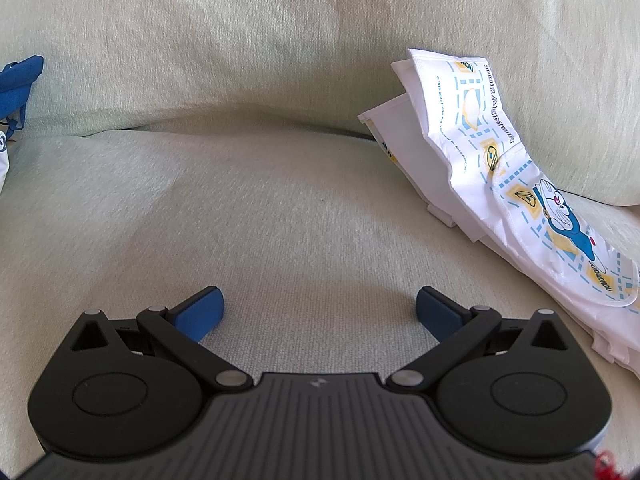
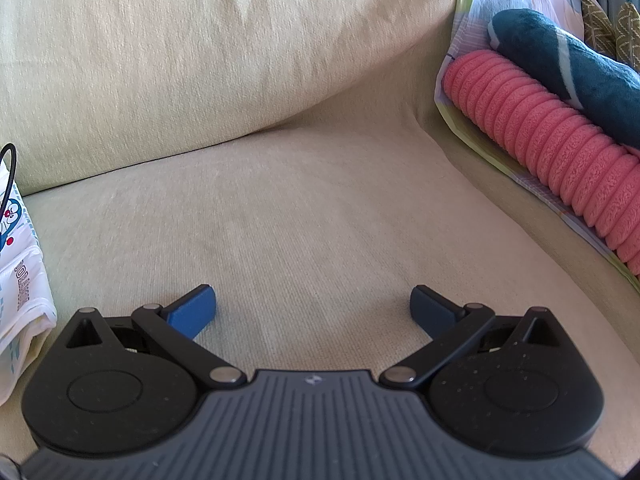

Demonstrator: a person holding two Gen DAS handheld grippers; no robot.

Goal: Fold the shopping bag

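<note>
Both sets of jaws stand spread wide with nothing between them: the left gripper (image 1: 319, 309) and the right gripper (image 2: 313, 307) each hover over bare sofa seat (image 1: 280, 216), their blue pads well apart. The white shopping bag (image 1: 492, 168), printed with a blue cartoon cat, lies off to the right of the left jaws, one end propped against the back cushion (image 1: 280, 32) and the other trailing along the seat. From the right wrist view only its corner shows, at the far left of those jaws, with a thin black cord (image 2: 11, 160) looping above it. The bag already looks flattened into layers, perhaps partly folded, though the creases are hard to read at the fisheye's edge. Its spot between the two grippers suggests each could take one end. A scrap of blue fabric (image 1: 20, 80) sits far left of the left jaws. Right of the right jaws, a ribbed pink roll (image 2: 552, 152) and a teal plush (image 2: 568, 64) rest on a patterned cloth beside the seat.
</note>
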